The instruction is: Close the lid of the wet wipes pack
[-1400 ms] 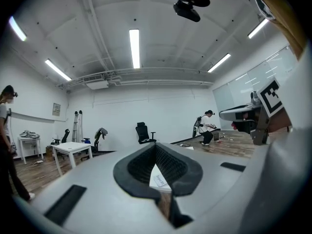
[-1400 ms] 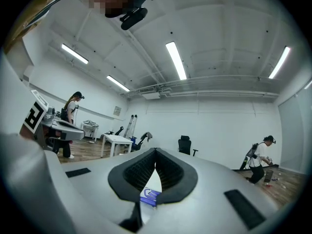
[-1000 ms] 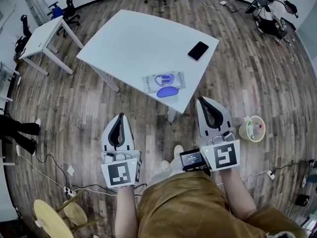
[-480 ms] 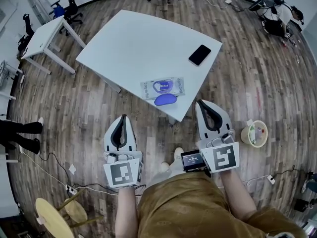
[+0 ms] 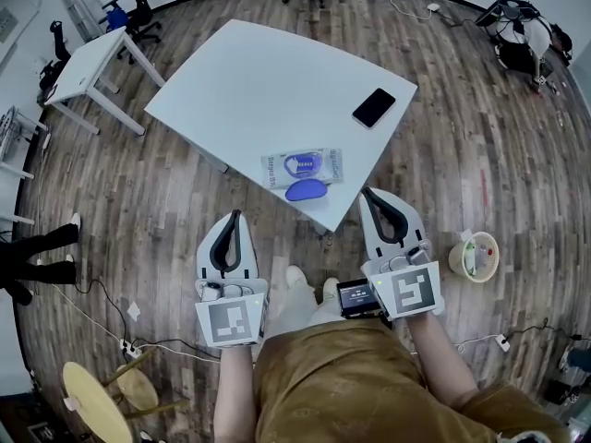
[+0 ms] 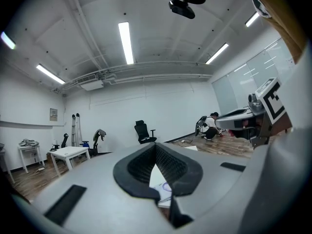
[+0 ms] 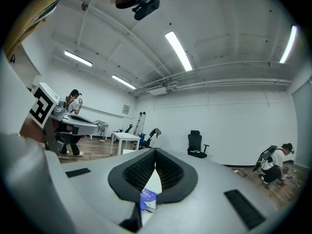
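The wet wipes pack (image 5: 302, 165) lies flat near the front edge of the white table (image 5: 249, 81). Its blue oval lid (image 5: 306, 189) is flipped open toward me. My left gripper (image 5: 235, 215) hangs over the floor, short of the table and left of the pack, jaws shut on nothing. My right gripper (image 5: 367, 193) is beside the table's front corner, right of the pack, also shut and empty. A bit of the pack (image 6: 164, 187) shows through the loop of the left gripper (image 6: 156, 146). The pack's blue lid (image 7: 146, 198) shows below the right gripper (image 7: 156, 150).
A black phone (image 5: 373, 107) lies near the table's right edge. A smaller white table (image 5: 88, 61) and office chairs stand at the back left. On the floor are a small round bin (image 5: 472, 255) at right, a wooden stool (image 5: 97, 404) and cables at left.
The table and pack have drawn slightly nearer to me and the grippers as I stepped forward. Both grippers stay shut and low.
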Demonstrator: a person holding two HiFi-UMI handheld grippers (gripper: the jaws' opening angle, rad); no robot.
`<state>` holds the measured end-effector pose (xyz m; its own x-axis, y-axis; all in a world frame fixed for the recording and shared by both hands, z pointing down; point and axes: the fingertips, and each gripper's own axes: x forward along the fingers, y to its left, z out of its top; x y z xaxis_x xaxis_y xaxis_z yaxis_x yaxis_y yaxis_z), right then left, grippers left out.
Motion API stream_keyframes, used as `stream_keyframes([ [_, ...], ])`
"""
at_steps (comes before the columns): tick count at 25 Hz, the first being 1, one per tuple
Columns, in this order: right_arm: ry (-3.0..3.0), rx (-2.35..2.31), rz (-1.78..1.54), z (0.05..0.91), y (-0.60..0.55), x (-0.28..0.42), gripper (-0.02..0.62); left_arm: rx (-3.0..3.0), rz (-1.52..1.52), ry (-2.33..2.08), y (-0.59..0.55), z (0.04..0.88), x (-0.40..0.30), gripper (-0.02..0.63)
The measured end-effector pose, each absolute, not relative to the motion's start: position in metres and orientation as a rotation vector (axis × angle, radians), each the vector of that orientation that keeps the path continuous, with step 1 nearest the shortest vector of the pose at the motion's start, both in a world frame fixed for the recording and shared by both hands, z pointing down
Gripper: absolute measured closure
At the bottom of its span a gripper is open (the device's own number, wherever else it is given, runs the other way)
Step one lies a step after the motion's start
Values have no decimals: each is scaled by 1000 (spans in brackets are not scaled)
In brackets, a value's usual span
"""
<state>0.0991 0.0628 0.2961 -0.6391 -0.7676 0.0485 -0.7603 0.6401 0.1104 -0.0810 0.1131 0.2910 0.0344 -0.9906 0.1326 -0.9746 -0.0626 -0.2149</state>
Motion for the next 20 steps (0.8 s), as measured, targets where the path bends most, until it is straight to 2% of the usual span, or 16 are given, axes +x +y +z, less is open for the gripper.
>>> stream_keyframes([
  [20, -2685, 1299, -60, 302, -5, 62, 588, -2287, -395, 2103, 40, 309, -118, 612],
])
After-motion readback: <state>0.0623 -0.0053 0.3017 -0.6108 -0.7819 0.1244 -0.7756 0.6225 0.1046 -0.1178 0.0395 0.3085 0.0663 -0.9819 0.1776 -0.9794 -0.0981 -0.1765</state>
